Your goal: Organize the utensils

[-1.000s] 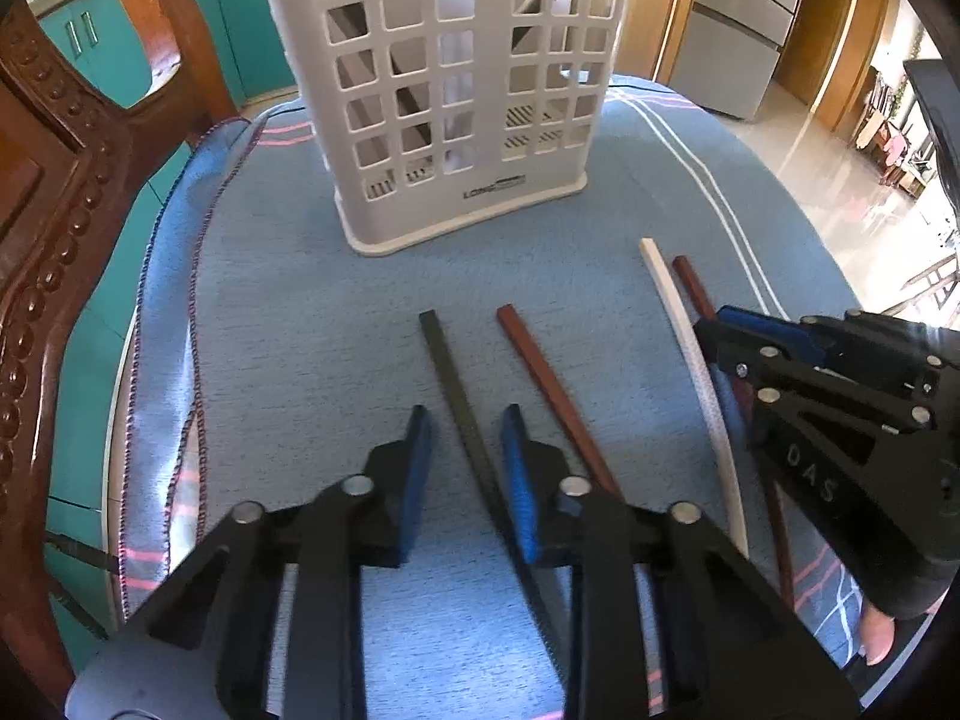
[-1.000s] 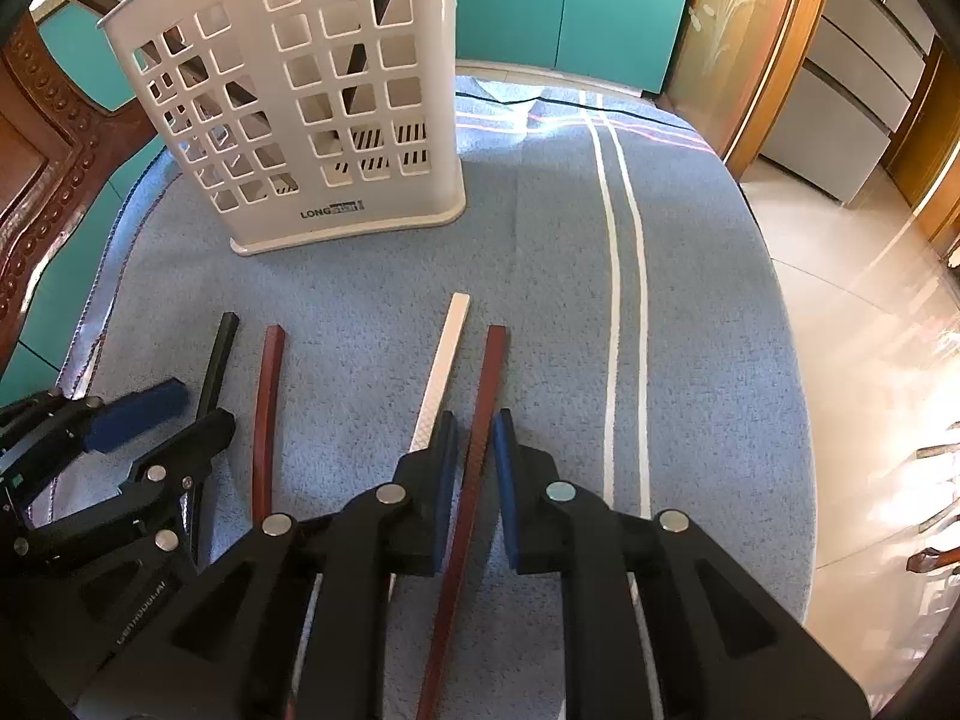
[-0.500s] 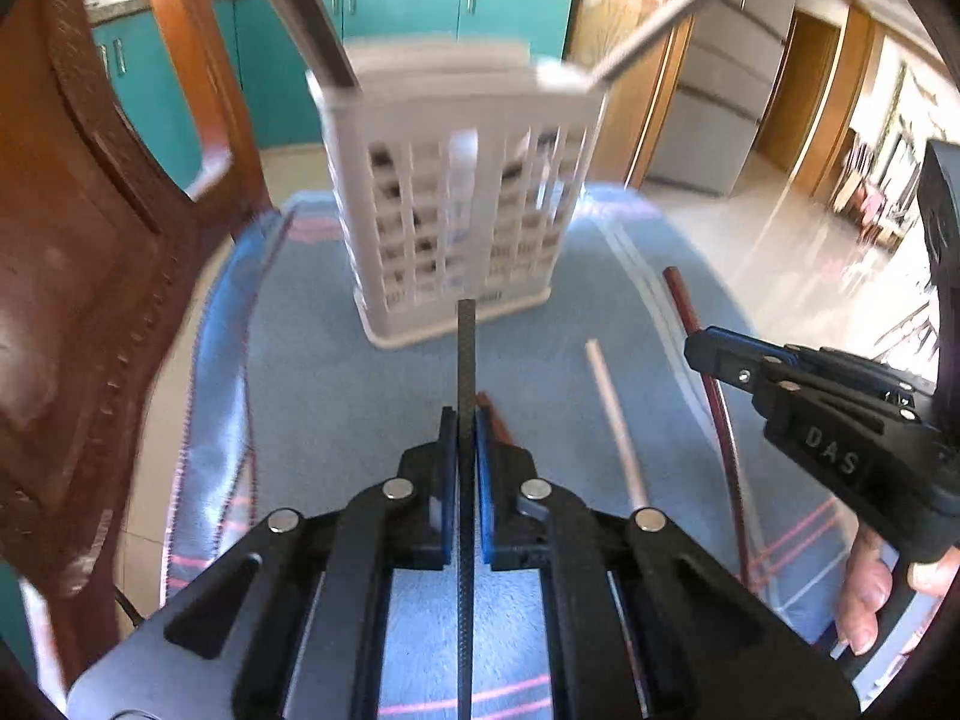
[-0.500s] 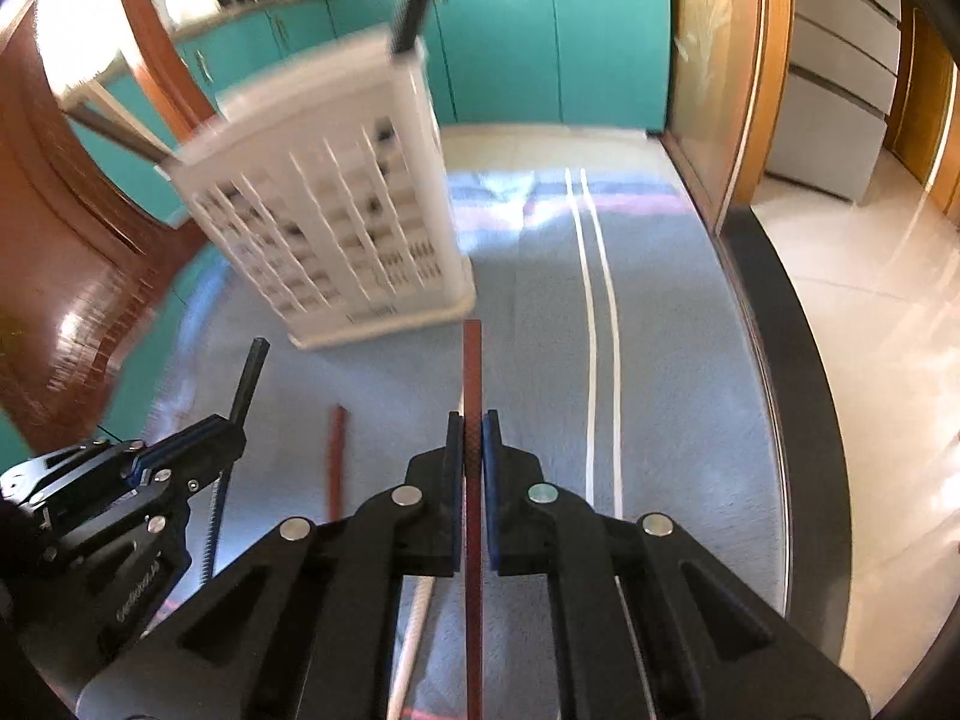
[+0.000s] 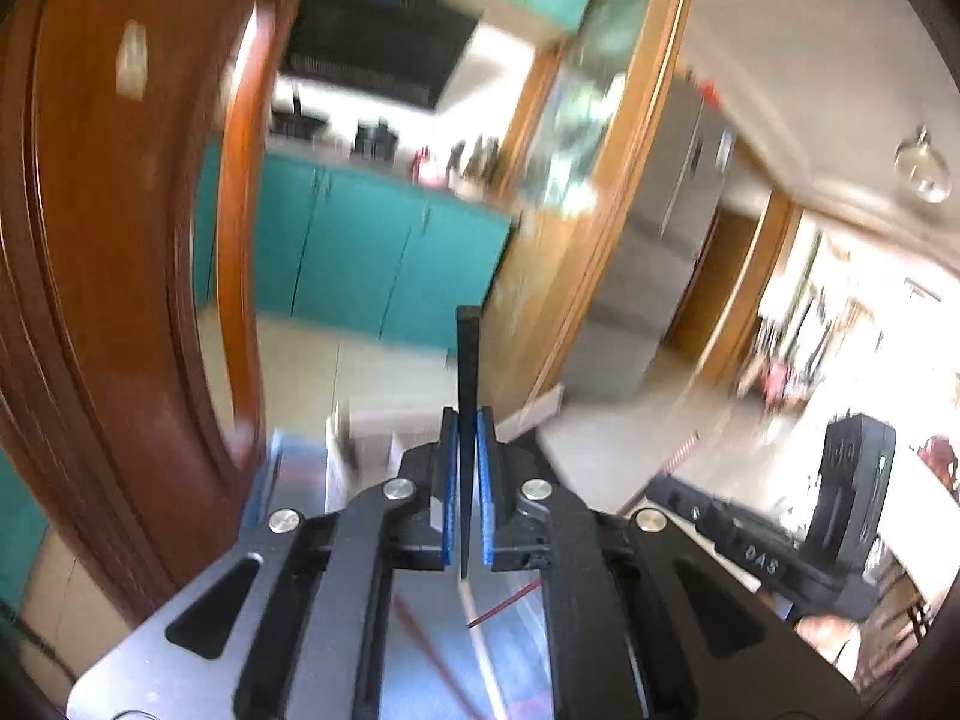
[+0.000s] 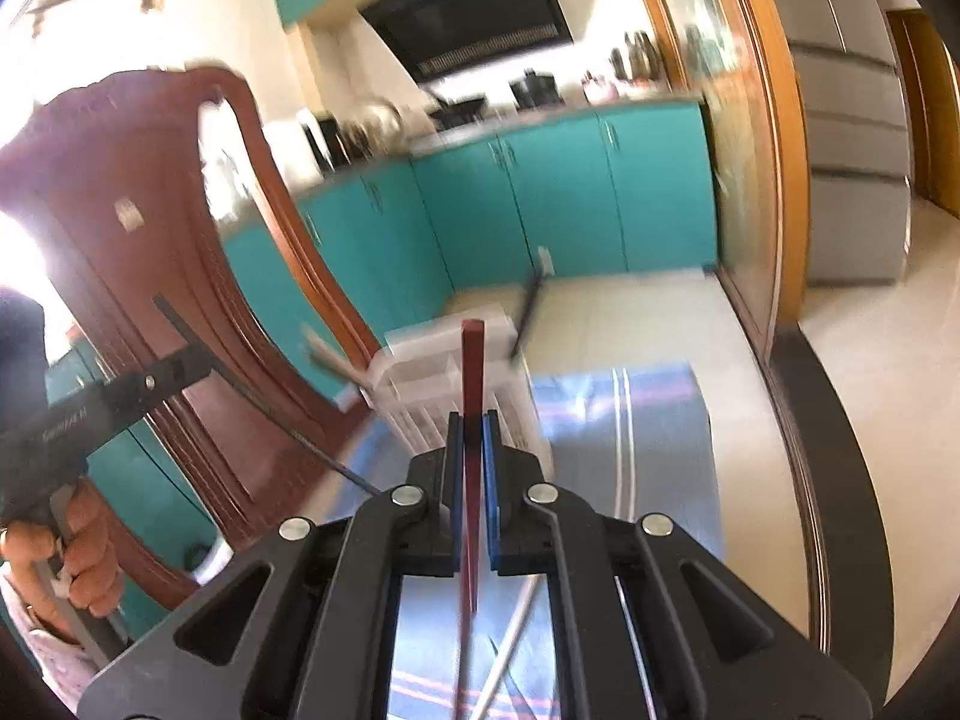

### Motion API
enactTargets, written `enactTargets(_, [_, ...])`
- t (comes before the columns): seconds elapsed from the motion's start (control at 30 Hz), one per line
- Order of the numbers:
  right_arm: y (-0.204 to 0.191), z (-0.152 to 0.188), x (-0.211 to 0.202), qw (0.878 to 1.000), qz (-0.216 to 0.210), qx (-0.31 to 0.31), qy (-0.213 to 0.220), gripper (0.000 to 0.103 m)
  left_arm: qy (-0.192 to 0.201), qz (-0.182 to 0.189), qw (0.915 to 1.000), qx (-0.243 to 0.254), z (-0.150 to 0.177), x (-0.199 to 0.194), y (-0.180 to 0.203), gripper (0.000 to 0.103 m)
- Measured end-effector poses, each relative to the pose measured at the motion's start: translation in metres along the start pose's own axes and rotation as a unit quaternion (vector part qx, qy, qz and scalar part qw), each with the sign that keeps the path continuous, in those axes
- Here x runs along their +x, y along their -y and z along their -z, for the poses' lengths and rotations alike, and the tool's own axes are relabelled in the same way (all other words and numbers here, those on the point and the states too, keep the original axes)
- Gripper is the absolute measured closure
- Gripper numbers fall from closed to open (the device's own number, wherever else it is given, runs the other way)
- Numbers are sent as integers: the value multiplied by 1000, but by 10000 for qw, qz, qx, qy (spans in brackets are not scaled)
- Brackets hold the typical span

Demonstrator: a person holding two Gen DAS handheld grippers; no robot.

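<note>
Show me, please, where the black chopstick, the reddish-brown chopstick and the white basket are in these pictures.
black chopstick [image 5: 467, 360]: left wrist view, on the shaft above the pads.
reddish-brown chopstick [image 6: 472, 366]: right wrist view, on the shaft above the pads.
white basket [image 6: 420, 369]: right wrist view, on the blurred upper rim.

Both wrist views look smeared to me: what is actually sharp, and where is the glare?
Left wrist view: the background streaks with motion blur, but the left tool and its black chopstick stay sharp; glare whitens the right edge. Right wrist view: the white basket is smeared, the right tool and its red chopstick are crisp; glare burns out the left edge. Fisheye bends door frames in both.
</note>
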State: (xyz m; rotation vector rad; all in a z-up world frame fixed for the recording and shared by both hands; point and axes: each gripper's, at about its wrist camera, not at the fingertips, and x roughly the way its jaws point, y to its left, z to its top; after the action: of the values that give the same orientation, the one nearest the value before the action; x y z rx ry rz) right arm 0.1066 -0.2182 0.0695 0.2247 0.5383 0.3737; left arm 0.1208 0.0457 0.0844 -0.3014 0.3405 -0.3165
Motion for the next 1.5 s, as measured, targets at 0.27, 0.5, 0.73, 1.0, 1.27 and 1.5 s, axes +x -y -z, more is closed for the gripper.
enactTargets(0.27, [-19, -90, -12, 9876, 233, 112, 1548, 96, 1543, -1016, 9828, 79, -42, 26, -10, 96])
enactTargets(0.5, [-16, -85, 69, 9872, 469, -85, 1519, 96, 1049, -1310, 9858, 76, -17, 96, -33, 96])
enactTargets(0.73, [-1, -30, 116, 9948, 633, -26, 792, 96, 479, -1362, 9890, 325, 7, 135, -36, 96])
enactTargets(1.0, [12, -2, 73, 9950, 609, 58, 795, 60, 434, -1118, 9914, 531, 28, 120, -27, 61])
enactTargets(1.27, [37, 61, 97, 9936, 756, -18, -839, 60, -489, -1421, 9866, 636, 93, 106, -34, 60])
enactTargets(1.5, [46, 119, 189, 9486, 1216, -46, -2920, 67, -1728, -1445, 9734, 423, 141, 141, -52, 61])
